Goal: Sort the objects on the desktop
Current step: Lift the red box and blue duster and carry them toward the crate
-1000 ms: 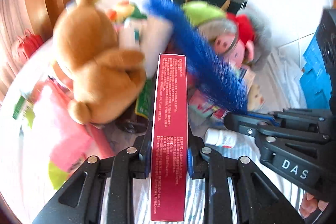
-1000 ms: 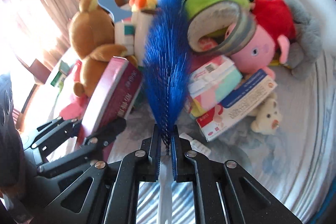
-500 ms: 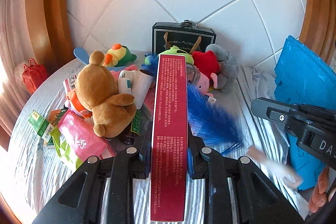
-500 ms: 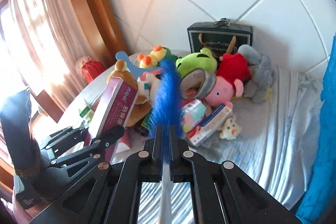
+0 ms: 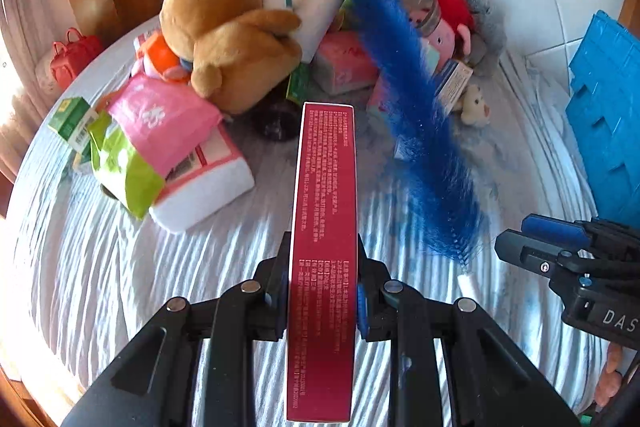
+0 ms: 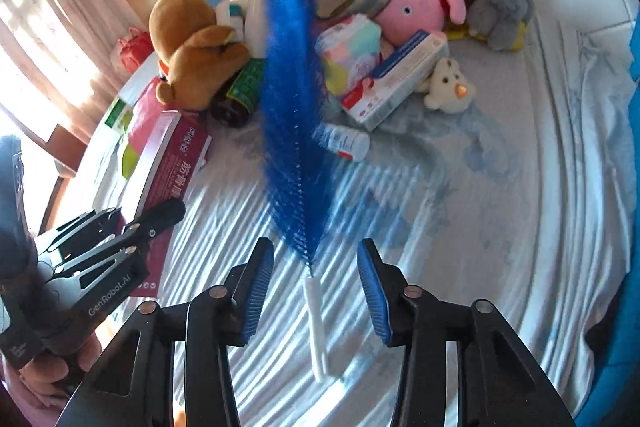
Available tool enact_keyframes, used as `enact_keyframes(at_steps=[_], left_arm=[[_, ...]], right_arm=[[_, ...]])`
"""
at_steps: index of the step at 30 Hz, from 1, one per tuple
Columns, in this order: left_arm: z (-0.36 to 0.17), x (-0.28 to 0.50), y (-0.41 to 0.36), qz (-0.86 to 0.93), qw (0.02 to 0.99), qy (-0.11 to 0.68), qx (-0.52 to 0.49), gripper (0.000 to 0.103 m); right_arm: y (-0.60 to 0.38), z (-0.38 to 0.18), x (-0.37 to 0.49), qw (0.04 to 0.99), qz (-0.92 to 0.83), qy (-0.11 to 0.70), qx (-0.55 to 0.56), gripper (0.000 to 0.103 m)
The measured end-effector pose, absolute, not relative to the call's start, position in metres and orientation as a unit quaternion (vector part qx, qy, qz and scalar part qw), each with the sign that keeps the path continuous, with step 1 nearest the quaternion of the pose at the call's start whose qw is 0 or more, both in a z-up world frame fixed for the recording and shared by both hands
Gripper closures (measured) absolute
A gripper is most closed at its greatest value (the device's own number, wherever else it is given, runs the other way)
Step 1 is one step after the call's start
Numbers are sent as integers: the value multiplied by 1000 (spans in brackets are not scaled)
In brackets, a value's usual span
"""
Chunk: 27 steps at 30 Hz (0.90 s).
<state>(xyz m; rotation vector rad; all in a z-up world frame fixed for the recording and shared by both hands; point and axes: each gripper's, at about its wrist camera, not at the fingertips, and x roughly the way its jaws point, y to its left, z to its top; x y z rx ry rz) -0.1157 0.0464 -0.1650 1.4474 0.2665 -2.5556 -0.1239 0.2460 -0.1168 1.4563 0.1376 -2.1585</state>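
Left gripper: jaws clamping red box. Right gripper: jaws opening, releasing blue brush. Next, likely: placing box.

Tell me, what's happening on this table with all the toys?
A person is sorting a cluttered table with two hand-held grippers. The left hand-held gripper is shut on a red box. The right hand-held gripper is opening, its pads clear of the blue brush between them. Toys and packets lie piled behind.
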Motion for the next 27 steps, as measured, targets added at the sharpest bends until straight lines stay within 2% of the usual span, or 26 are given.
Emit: enact_keyframes(at_steps=[8,9,10,11,12,17,27], left_arm=[[-198,-119,43,-849,77,81,517,79],[-199,-119,42,-849,75,80,517,79],[-199,-120,42,-850,72,79,516,79],[-199,-119,41,-851,70,79,515,79],[-196,-118,41,-853,68,80,512,79],[-165,-113,42,-870,57,78,483,79],[-62,-105,73,-923,21,67,379,79]], right_arm=[[214,-182,-143,236,-785,78,567,61],[211,-185,-144,233,-789,87,561,67],[208,-184,-143,231,-796,101,551,85],[205,-184,-143,230,-795,108,550,92],[205,-181,-142,231,-797,103,549,92],[216,-137,-127,254,-816,66,515,92],[255,-14,-99,270,-875,5,403,92]])
